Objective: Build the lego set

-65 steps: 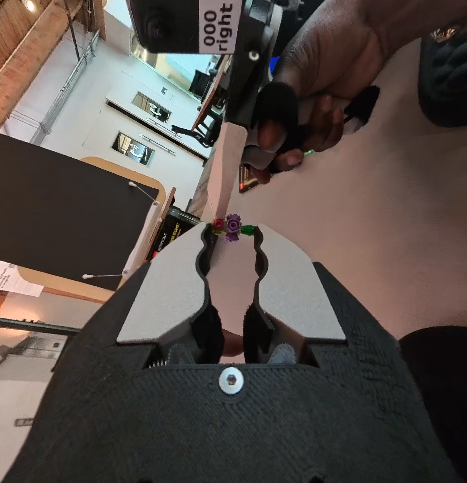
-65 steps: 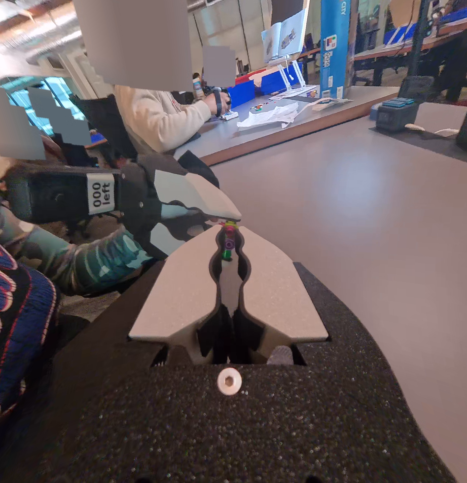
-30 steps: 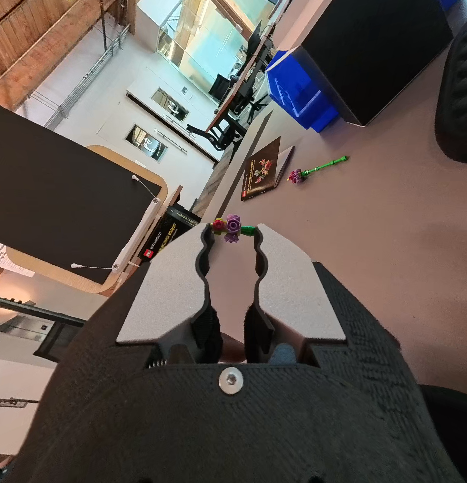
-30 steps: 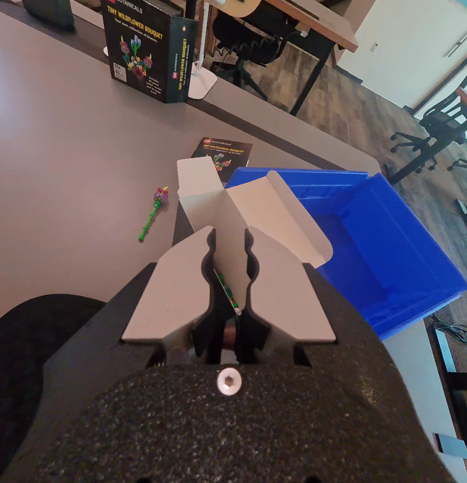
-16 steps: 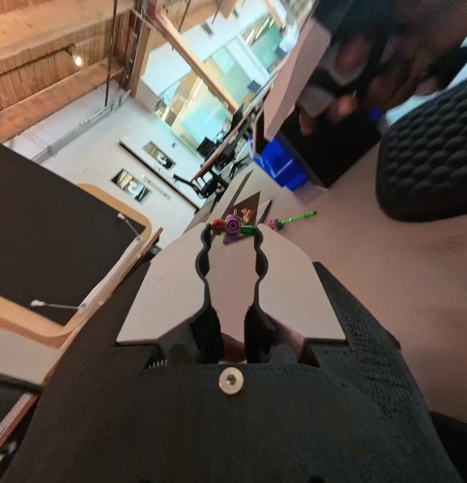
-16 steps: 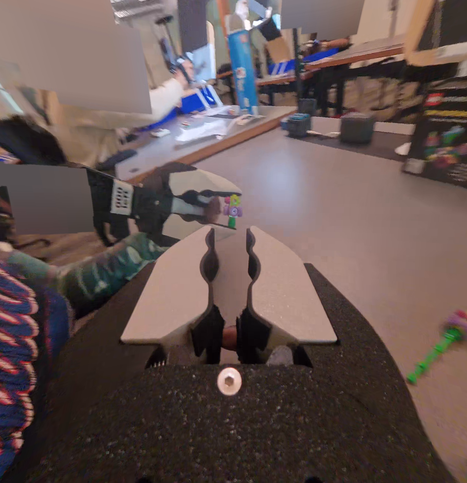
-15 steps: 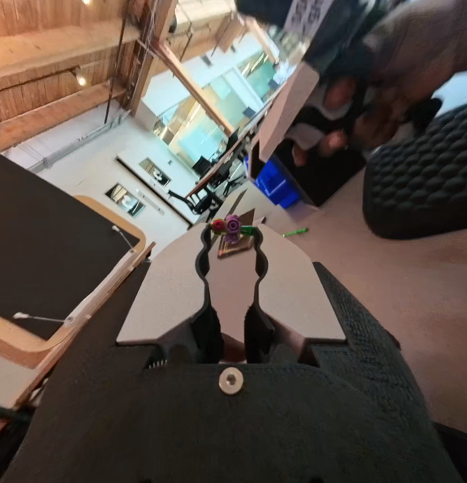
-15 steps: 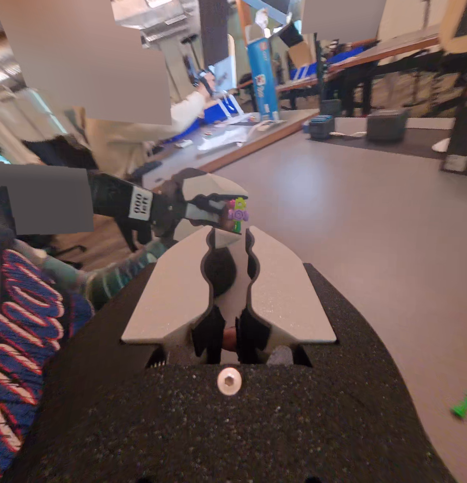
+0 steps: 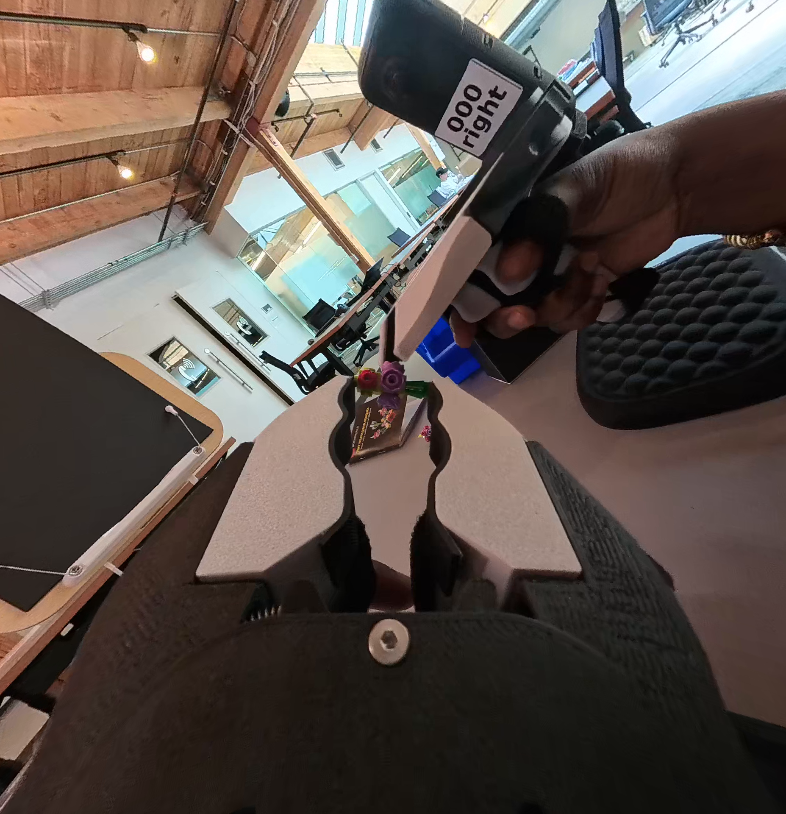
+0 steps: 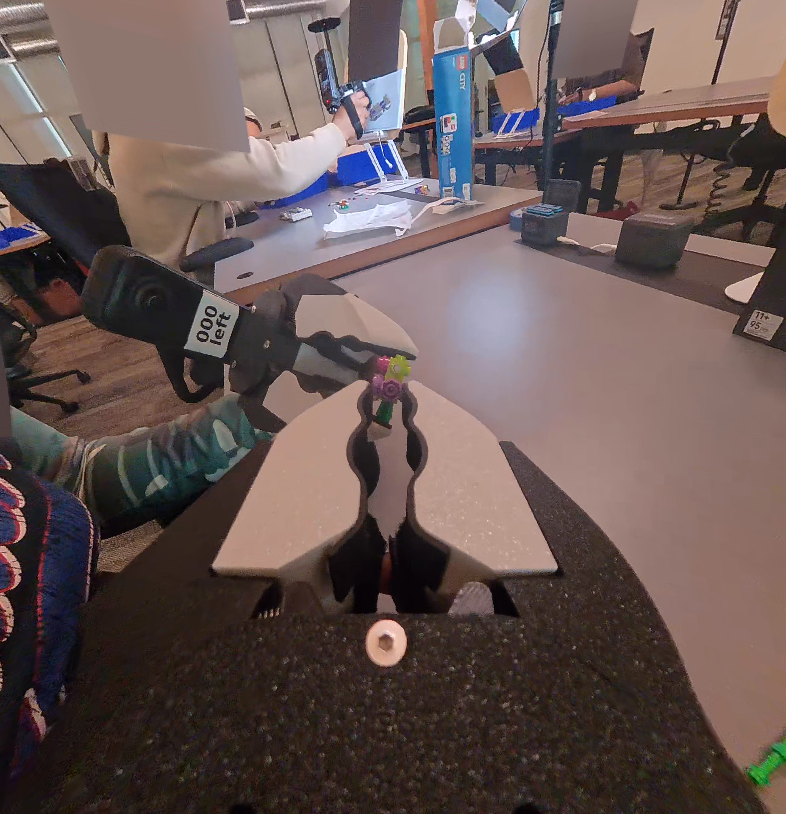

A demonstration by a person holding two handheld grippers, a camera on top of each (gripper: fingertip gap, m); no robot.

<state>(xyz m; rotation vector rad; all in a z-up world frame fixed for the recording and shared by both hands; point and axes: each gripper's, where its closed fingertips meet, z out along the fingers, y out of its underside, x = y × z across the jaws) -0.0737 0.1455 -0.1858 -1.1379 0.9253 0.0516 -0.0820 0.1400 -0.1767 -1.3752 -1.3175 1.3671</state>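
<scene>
table (image 10: pixel 558 352): bare grey top near you; instruction booklet (image 9: pixel 378 425) and a finished flower (image 9: pixel 426 431) lie far off.
right gripper (image 10: pixel 387 387): back from its swing toward the blue bin a second ago; tips now at the purple bloom, jaws parted, gripping nothing as far as I can tell.
left gripper (image 9: pixel 389 385): unchanged, jaws clamped across the flower stem (image 9: pixel 391 383), held above the table.
meaning: you're lined up to seat or adjust a bloom, not fetch parts.

I am seeing two flower stems: one (image 9: pixel 390 384) between my tips, one (image 10: pixel 776 754) lying on the table; one booklet (image 9: pixel 378 429); one blue bin (image 9: pixel 446 357).
</scene>
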